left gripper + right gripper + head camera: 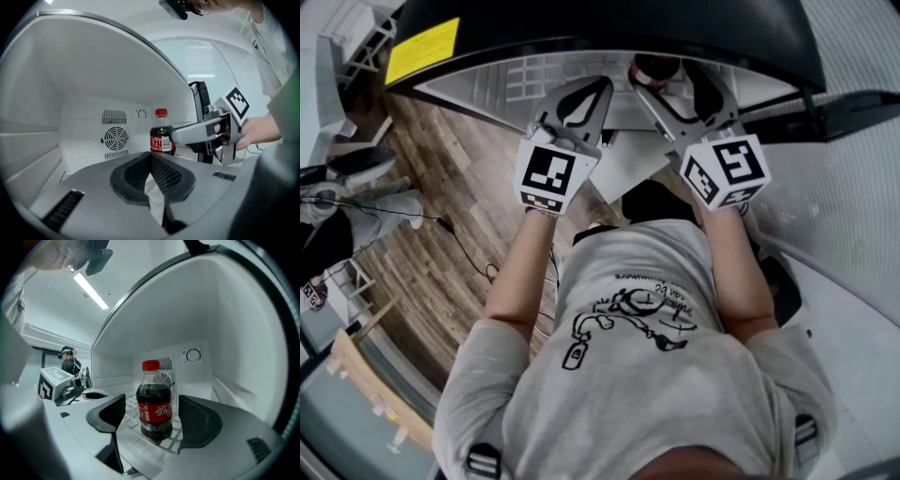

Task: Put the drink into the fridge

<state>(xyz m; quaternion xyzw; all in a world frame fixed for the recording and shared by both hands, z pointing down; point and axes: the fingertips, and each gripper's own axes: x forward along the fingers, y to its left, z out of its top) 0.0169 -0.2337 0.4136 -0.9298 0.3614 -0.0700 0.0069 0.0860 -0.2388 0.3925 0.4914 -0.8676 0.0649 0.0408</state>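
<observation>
Closest to the lens, the person's grey shirt (647, 375) is filling the lower head view; beyond it the fridge (234, 310) is standing open, its white cavity taking in both tools; the right gripper (152, 403) is reaching inside with its jaws spread wide on either side of the drink (154, 401), pads clear of it; the left gripper (151, 155) is pointing into the cavity with its jaws pressed together on nothing; the drink, a small cola bottle, is standing upright on the gridded shelf (174, 442), already inside; it is probably weighing little, its thin plastic wall likely giving slightly and slipping somewhat under the pads, so the red label (156, 412) around the waist is looking like the surest hold, rather than the narrow cap (150, 365).
</observation>
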